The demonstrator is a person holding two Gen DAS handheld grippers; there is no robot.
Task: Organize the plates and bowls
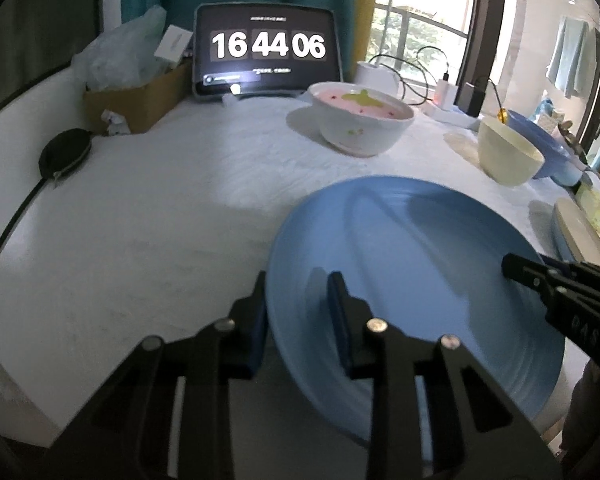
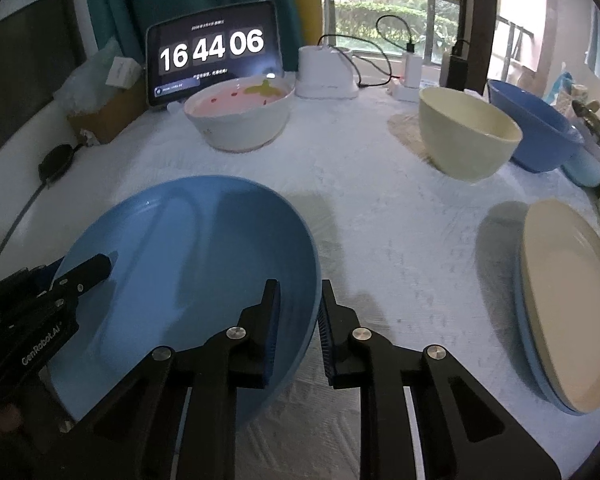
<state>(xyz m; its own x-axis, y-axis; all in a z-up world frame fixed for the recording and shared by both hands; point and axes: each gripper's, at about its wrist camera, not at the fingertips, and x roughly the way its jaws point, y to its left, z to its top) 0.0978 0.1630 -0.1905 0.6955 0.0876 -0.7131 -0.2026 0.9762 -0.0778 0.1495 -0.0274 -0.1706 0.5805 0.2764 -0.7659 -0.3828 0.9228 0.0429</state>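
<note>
White quilted tabletop (image 2: pixel 380 208) by a window, tablet clock (image 2: pixel 214 54) at the back. Blue plate (image 2: pixel 188 264) is near the front edge, tilted; left gripper (image 1: pixel 300 320) clamps its left rim, right gripper (image 2: pixel 300 320) clamps its right rim. Pink-lined bowl (image 2: pixel 240 118), cream bowl (image 2: pixel 466 132) and a cream plate (image 2: pixel 568 308) stacked on a blue one sit well apart from it.

Glossy glazed blue plate (image 2: pixel 188 264); rough, matt white cloth (image 2: pixel 360 208) over the tabletop; ahead, a smooth cream bowl (image 2: pixel 464 136).
</note>
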